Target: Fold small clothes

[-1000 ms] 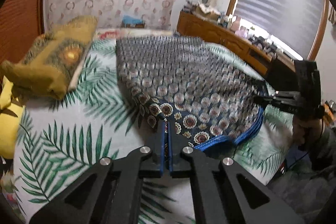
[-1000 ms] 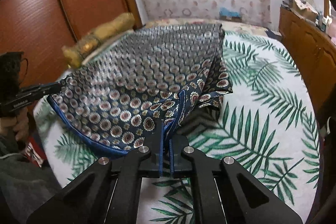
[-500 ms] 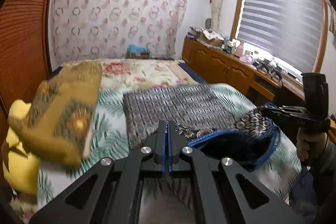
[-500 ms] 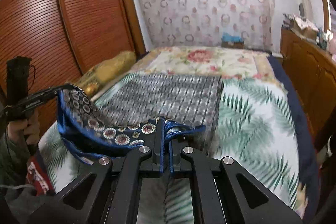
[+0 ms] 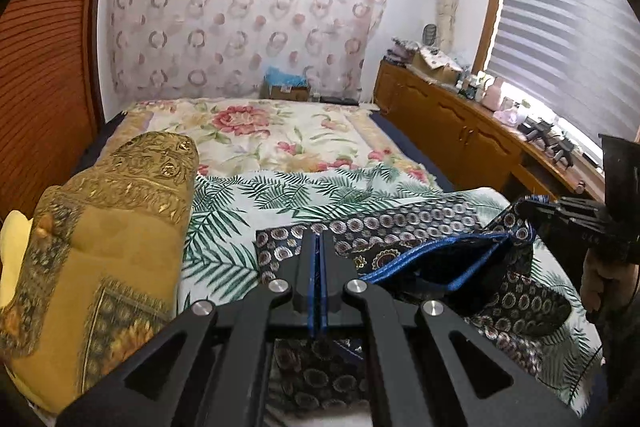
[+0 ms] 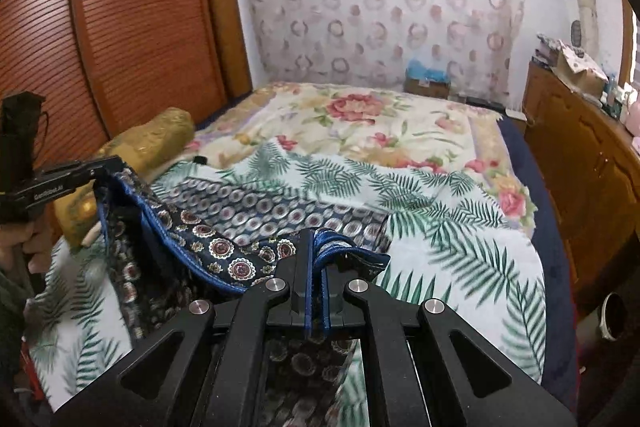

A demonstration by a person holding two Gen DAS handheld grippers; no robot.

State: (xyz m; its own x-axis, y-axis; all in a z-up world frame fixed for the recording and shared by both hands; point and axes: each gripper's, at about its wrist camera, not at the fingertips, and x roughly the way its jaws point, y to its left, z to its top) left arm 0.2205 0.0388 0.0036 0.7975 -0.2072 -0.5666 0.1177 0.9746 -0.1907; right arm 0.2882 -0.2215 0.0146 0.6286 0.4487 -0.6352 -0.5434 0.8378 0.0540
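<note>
Two corners of the patterned cloth (image 5: 404, 227) are pinched, one in each closed gripper, left (image 5: 319, 247) and right (image 6: 317, 247), above the near bed (image 5: 224, 227). Judged light, limp; hemmed corners suit gripping.

Daylight enters through the slatted window blind (image 5: 568, 27) at two o'clock in the left wrist view, and the sill below it blows out to white glare. The room is otherwise evenly and softly lit, with muted colours. Both views show strong fisheye bending: the wooden wardrobe doors (image 6: 132, 27) at ten o'clock curve, and black vignette fills the corners. The patterned scarf (image 6: 224, 251) casts a dark shadow into its own fold. The leaf-print bedsheet (image 6: 460, 247) smears with motion blur near six o'clock in the right wrist view, while the far curtain (image 5: 248, 11) looks slightly soft.
</note>
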